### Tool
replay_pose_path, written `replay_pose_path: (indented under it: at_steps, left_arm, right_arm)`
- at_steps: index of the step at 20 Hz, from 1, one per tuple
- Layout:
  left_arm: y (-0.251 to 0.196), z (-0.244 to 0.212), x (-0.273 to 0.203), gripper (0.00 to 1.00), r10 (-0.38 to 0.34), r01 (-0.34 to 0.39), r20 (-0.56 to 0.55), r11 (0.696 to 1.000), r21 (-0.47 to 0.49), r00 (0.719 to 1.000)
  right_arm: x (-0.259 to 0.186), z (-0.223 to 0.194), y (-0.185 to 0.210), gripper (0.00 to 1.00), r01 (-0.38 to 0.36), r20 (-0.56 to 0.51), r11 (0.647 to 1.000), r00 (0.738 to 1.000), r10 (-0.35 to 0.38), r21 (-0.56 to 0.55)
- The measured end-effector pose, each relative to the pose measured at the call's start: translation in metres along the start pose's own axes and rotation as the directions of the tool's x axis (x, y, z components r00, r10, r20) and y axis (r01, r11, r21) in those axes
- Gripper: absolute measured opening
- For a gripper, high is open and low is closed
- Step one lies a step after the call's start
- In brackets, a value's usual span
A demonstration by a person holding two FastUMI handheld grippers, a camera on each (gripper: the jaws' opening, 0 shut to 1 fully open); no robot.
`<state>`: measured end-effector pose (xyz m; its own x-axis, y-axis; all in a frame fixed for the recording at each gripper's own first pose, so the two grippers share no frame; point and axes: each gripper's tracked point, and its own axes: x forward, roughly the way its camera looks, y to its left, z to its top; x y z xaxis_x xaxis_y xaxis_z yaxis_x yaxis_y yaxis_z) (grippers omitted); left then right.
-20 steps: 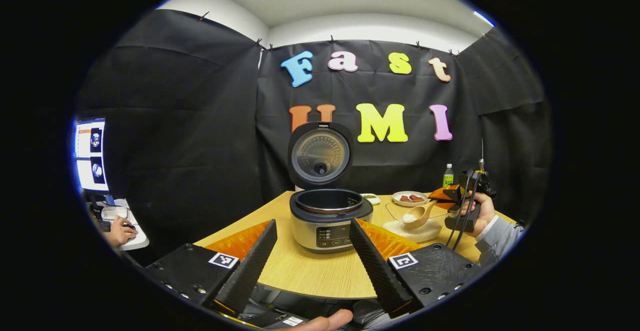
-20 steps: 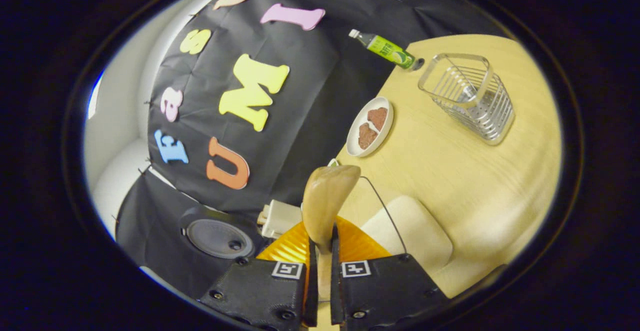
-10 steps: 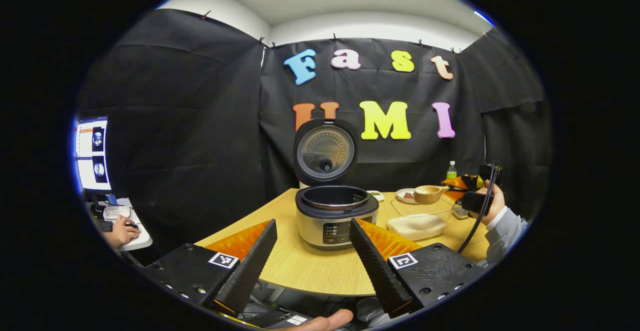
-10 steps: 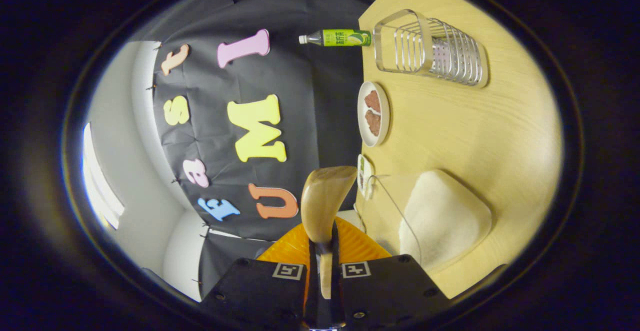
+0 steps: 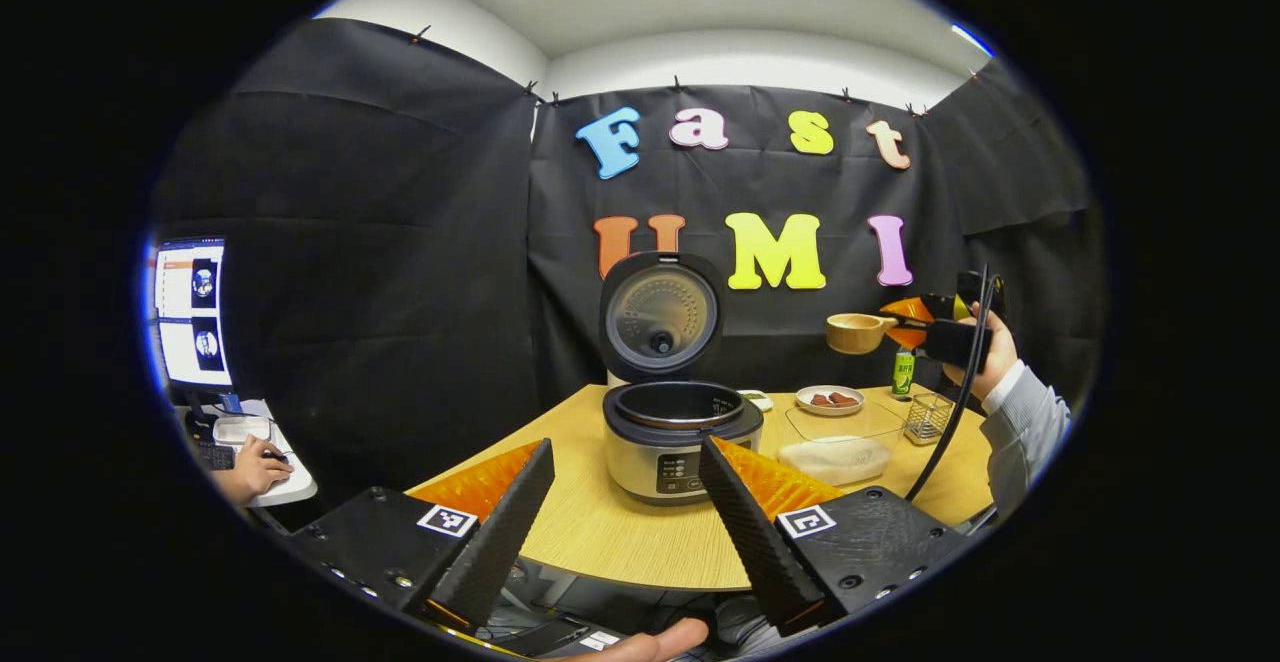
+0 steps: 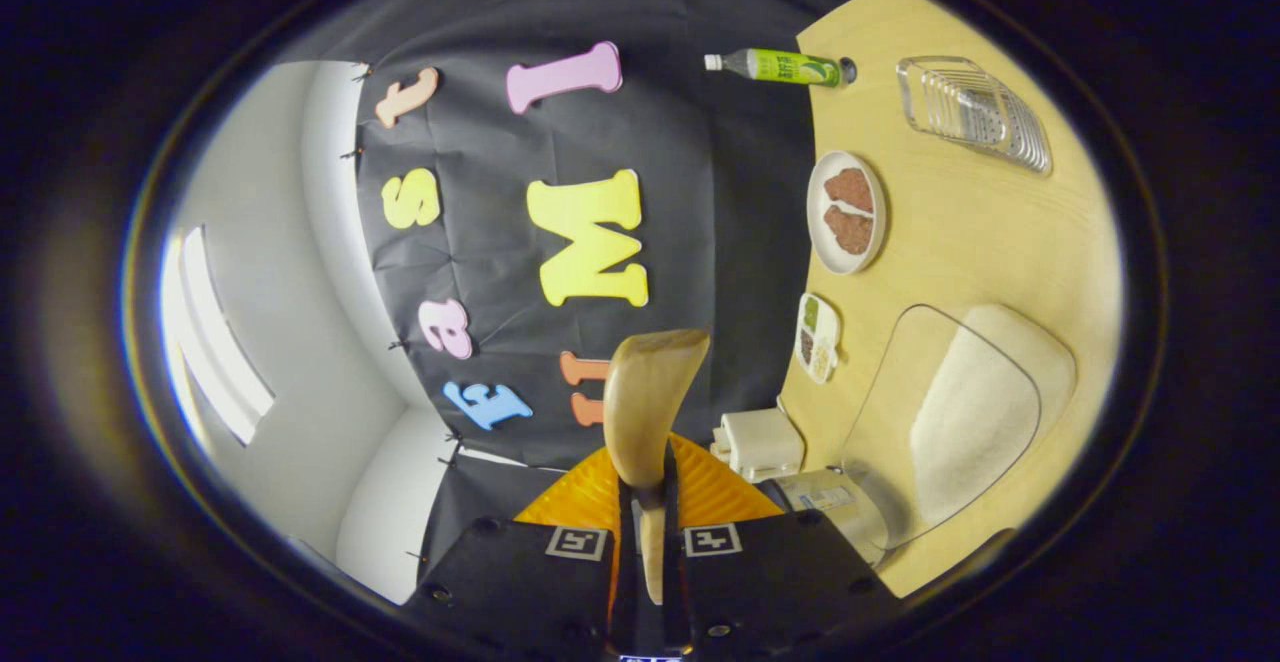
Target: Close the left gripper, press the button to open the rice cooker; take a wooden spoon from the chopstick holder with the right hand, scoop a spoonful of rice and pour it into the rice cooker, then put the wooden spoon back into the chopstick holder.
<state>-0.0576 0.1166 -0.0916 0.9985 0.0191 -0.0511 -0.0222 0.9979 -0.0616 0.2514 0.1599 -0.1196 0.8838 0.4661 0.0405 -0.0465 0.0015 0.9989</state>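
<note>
- The pale wooden spoon [image 6: 650,392] is sitting clamped by its handle between the right gripper [image 6: 648,542] fingers, bowl pointing straight ahead of that gripper; in the left gripper view the spoon's bowl [image 5: 855,332] is riding level in the air, high above the table.
- Whether rice is lying in the bowl cannot be told from either view.
- The clear rectangular container of white rice [image 6: 975,412] is lying off to the right of the spoon in the right gripper view; the silver wire chopstick holder [image 6: 975,112] is standing farther out, beyond it.
- The silver rice cooker [image 5: 680,437] is standing straight ahead of the left gripper [image 5: 625,517], its round black lid [image 5: 660,314] up; the pressing step looks done.
- The left gripper is hanging spread wide, gripping nothing.
- Judging by this, scooping looks finished; carrying across, pouring into the pot and returning the spoon are remaining.
</note>
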Motion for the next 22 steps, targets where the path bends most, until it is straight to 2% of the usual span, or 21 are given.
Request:
replay_pose_path:
  at_steps: [4,6,10,11,13,16,19,21,22]
  left_arm:
    - [0.011,0.007,-0.007,0.94,0.005,-0.005,0.007,1.0,-0.029,1.0]
    - [0.008,0.009,-0.009,0.94,-0.016,0.016,0.002,0.999,-0.045,1.0]
    - [0.006,0.013,-0.012,0.94,-0.041,0.041,-0.004,0.997,-0.065,0.999]
    - [0.007,0.015,-0.012,0.94,-0.044,0.044,-0.004,0.997,-0.067,0.999]
    - [0.009,0.017,-0.01,0.94,-0.042,0.041,-0.009,0.997,-0.067,0.999]
    - [0.013,0.016,-0.01,0.94,-0.039,0.037,-0.028,0.997,-0.065,0.999]
    - [0.024,0.016,-0.011,0.94,-0.019,0.018,-0.029,0.998,-0.061,0.999]
    - [0.031,0.014,-0.013,0.94,-0.011,0.009,-0.036,0.998,-0.058,0.999]
    - [0.035,0.013,-0.014,0.94,-0.004,0.002,-0.037,0.998,-0.059,0.999]
  right_arm:
    - [0.027,-0.027,0.022,0.14,0.029,-0.03,0.997,0.999,-0.031,-0.065]
    - [0.04,-0.042,0.027,0.14,0.057,-0.038,0.991,0.997,-0.062,-0.117]
    - [0.068,-0.069,0.019,0.15,0.12,-0.061,0.969,0.989,-0.136,-0.214]
    - [0.076,-0.074,0.015,0.12,0.14,-0.062,0.963,0.985,-0.158,-0.232]
    - [0.088,-0.083,0.004,0.15,0.18,-0.059,0.941,0.977,-0.206,-0.287]
    - [0.101,-0.098,-0.007,0.15,0.229,-0.041,0.881,0.962,-0.269,-0.413]
    - [0.11,-0.123,0.001,0.15,0.219,-0.04,0.816,0.958,-0.283,-0.535]
    - [0.119,-0.143,0.006,0.15,0.191,-0.043,0.746,0.958,-0.282,-0.638]
    - [0.123,-0.151,0.008,0.18,0.185,-0.037,0.707,0.957,-0.286,-0.683]
